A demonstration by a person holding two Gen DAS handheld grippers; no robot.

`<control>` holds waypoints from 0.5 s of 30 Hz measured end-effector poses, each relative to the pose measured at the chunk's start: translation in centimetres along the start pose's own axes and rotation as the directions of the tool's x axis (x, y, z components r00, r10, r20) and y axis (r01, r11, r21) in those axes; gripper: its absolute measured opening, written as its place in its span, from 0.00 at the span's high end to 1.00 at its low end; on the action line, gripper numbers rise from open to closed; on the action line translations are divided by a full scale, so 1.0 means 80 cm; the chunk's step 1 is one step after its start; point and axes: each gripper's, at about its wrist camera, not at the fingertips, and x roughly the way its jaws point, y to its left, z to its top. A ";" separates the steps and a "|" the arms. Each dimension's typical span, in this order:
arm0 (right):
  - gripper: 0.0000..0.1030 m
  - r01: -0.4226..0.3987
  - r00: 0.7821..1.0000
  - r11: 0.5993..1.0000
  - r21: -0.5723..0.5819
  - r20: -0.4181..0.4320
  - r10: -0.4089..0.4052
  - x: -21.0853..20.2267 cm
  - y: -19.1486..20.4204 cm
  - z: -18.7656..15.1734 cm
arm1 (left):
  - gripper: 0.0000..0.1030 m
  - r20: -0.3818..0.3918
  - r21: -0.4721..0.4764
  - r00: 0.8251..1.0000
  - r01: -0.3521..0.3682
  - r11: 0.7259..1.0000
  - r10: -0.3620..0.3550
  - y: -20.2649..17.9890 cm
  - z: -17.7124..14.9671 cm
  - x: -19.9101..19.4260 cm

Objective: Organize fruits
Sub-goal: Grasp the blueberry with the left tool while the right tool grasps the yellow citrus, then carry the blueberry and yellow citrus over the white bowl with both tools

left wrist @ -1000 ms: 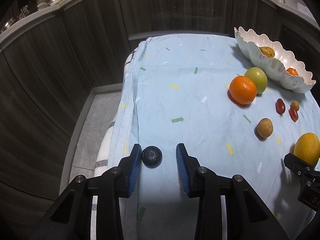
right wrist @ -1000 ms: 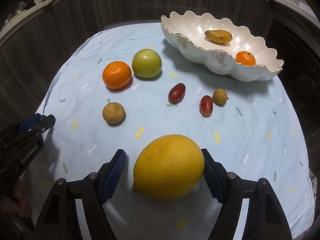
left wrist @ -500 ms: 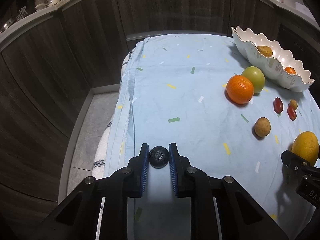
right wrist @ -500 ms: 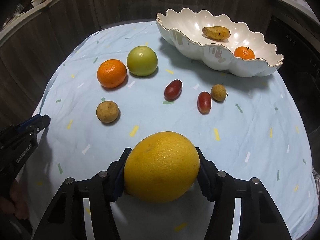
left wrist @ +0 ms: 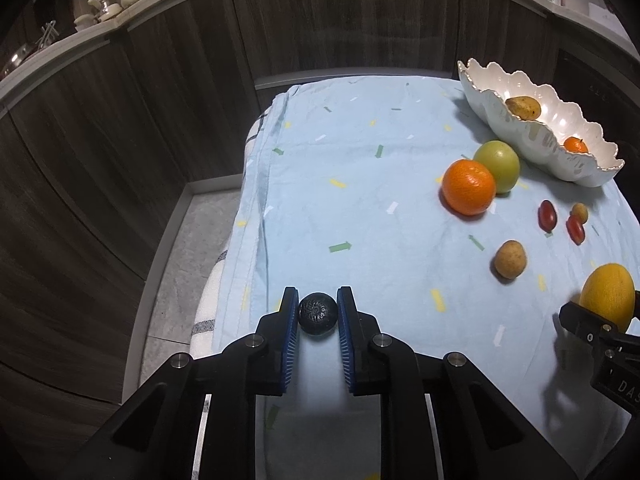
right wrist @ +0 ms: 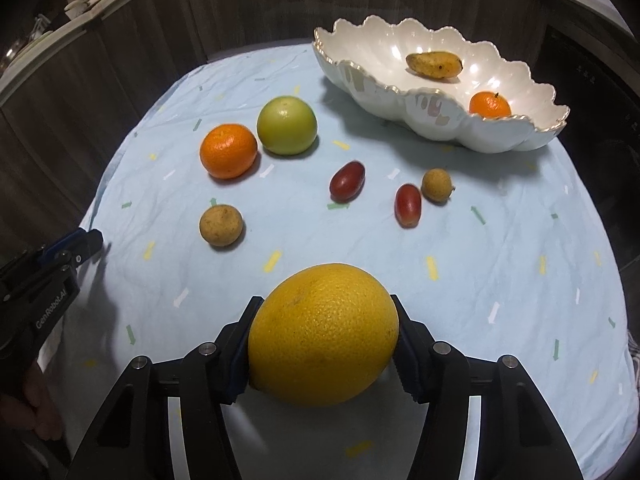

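Up and to the right of both loads sits the scalloped white bowl; the right gripper, jaws clamped on the yellow grapefruit, is nearer. The left gripper pinches a small black fruit at the worktop's left edge

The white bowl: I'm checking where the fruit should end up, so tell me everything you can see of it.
The white bowl is a long, shell-shaped dish with a scalloped rim edged in gold, glossy like glazed ceramic. It sits upright on the light blue tablecloth at the far right of the table. Inside lie a speckled yellow-brown fruit and a small orange, apart from each other. No gripper touches it, and the green fruit lies nearby outside it.
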 end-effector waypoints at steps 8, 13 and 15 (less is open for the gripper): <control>0.43 -0.009 0.998 1.000 0.000 0.056 0.009 -0.024 -0.011 0.012 | 0.80 0.018 0.006 1.000 0.005 1.000 -0.005 -0.016 0.012 -0.019; 0.43 -0.011 0.997 1.000 0.006 0.081 0.011 -0.036 -0.019 0.018 | 0.80 0.036 0.011 0.999 0.006 1.000 -0.006 -0.028 0.022 -0.033; 0.43 -0.010 0.996 1.000 0.007 0.094 0.009 -0.042 -0.023 0.021 | 0.80 0.042 0.014 0.999 0.006 1.000 -0.007 -0.033 0.027 -0.038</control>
